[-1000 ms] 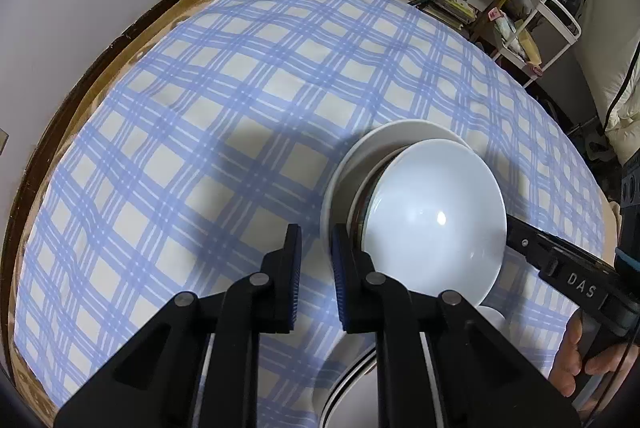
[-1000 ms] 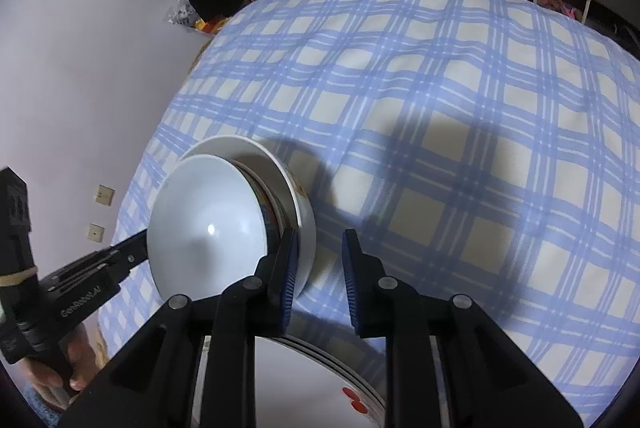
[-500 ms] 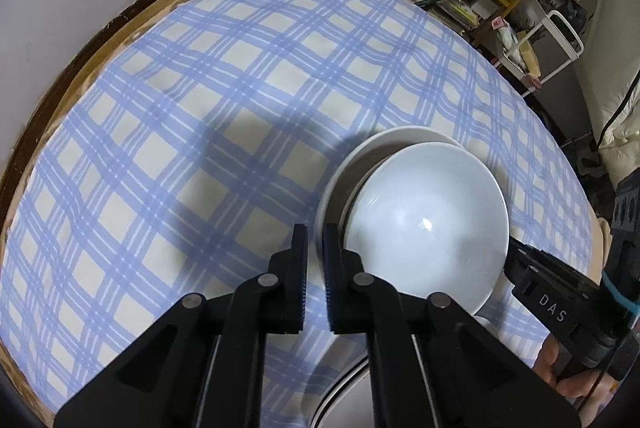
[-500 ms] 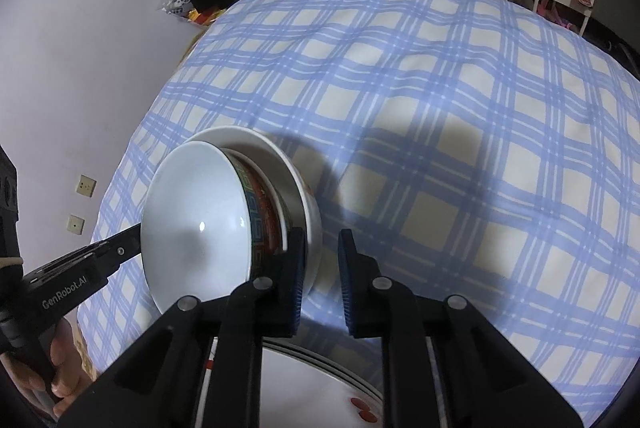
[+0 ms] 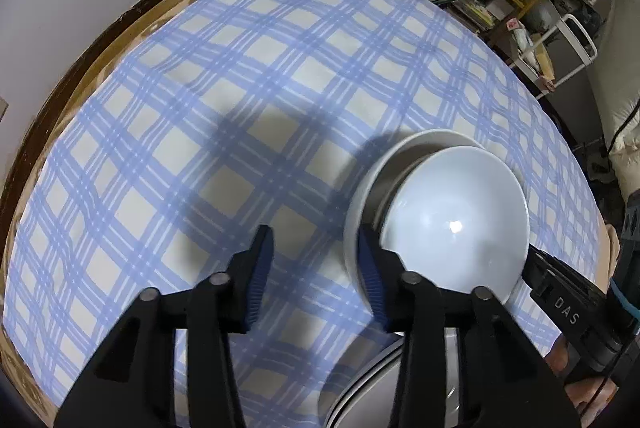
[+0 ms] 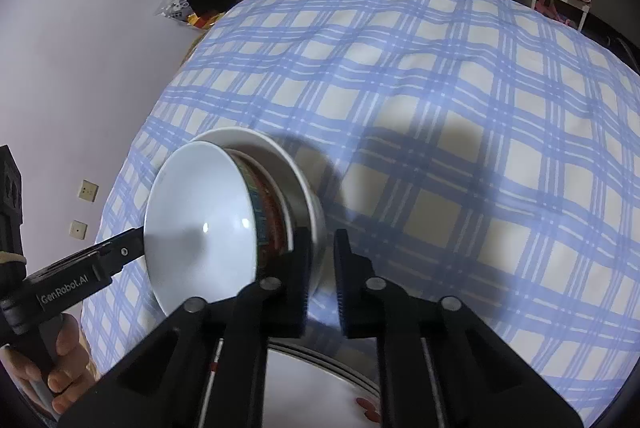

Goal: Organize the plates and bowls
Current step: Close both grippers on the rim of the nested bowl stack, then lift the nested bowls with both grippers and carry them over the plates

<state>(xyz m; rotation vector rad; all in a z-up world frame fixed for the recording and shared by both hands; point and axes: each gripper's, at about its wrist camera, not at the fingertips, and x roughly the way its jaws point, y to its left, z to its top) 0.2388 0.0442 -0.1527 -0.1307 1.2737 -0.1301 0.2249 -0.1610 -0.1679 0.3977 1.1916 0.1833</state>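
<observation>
Stack of two nested bowls: a plain white ceramic bowl, patterned red and teal outside, sits in a wider white bowl on the blue-and-cream checked cloth of the worktop. Right claw, nearly together, straddles the stack's near rim, apparently to steady it; contact cannot be confirmed. Left claw has just been opening, nothing between, one finger beside the stack. Nearer than the stack lie flat white plates. Lettering: "GenRobot.AI", "DAS".

Both wrist cameras look steeply down along their fingers, close above the checked tablecloth; both share the stacked bowls.
</observation>
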